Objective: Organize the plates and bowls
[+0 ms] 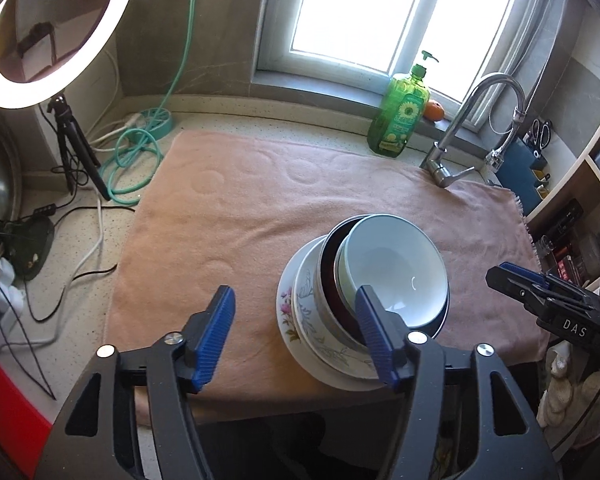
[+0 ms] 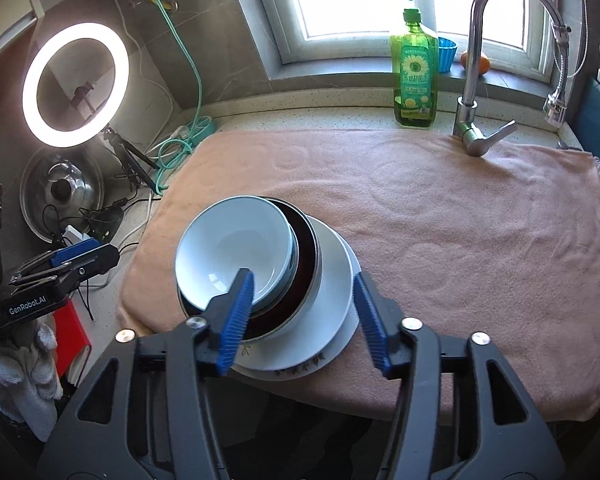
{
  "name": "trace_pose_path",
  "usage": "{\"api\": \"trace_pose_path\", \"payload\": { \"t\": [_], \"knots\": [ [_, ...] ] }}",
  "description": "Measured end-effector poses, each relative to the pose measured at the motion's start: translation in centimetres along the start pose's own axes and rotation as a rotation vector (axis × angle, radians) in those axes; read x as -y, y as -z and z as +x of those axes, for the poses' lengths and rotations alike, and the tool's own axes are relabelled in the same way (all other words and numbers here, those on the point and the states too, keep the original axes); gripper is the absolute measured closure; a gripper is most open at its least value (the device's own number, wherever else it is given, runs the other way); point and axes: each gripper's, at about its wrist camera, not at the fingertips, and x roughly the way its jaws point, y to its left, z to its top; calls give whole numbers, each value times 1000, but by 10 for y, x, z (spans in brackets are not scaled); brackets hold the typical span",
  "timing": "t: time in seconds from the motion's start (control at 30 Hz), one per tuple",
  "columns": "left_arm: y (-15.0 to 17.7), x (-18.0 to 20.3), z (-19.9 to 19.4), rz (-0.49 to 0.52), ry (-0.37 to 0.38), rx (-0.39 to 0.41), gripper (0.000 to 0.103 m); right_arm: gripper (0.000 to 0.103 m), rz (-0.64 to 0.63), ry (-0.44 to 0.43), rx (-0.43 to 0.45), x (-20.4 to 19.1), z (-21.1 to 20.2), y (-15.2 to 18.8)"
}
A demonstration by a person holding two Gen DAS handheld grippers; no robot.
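Where the towel (image 2: 460,220) lies — soap bottle (image 2: 414,60) beside faucet (image 2: 474,80).

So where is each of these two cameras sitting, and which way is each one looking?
Left wrist view: sits on the left gripper, looking down past its open blue fingers at the stack of dishes on a pink towel; the right gripper shows at the side.
Right wrist view: sits on the right gripper, also open, facing the same stack from its other side; the left gripper and a gloved hand show.
Shared: stack, towel, soap bottle, faucet, ring light.

Lower plates (image 2: 332,292) lie mostly hidden under the stacked bowls (image 2: 236,252)
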Motion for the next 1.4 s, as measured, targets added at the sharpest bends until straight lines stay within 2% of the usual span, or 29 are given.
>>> {"api": "trace_pose_path", "payload": {
  "t": [0.03, 0.1, 0.17, 0.2, 0.73, 0.9, 1.4],
  "knots": [
    [0, 2, -4, 1, -11, 12, 36, 11, 1, 14, 21, -1, -4, 1],
    [1, 5, -10, 14, -30, 27, 35, 5, 11, 27, 53, -1, -12, 3],
    [1, 8, -15, 16, -43, 38, 28, 5, 19, 25, 60, -1, -15, 3],
    [1, 9, -16, 16, -41, 39, 27, 5, 20, 30, 62, -1, -16, 2],
    [0, 19, -27, 14, -50, 80, 27, 5, 16, 43, 93, 2, -28, 2],
    [-2, 18, -24, 15, -67, 61, 27, 5, 22, 41, 94, 2, -28, 1],
    [-6, 16, -20, 5, -38, 51, 27, 5, 14, 31, 72, -3, -17, -5]
  ]
}}
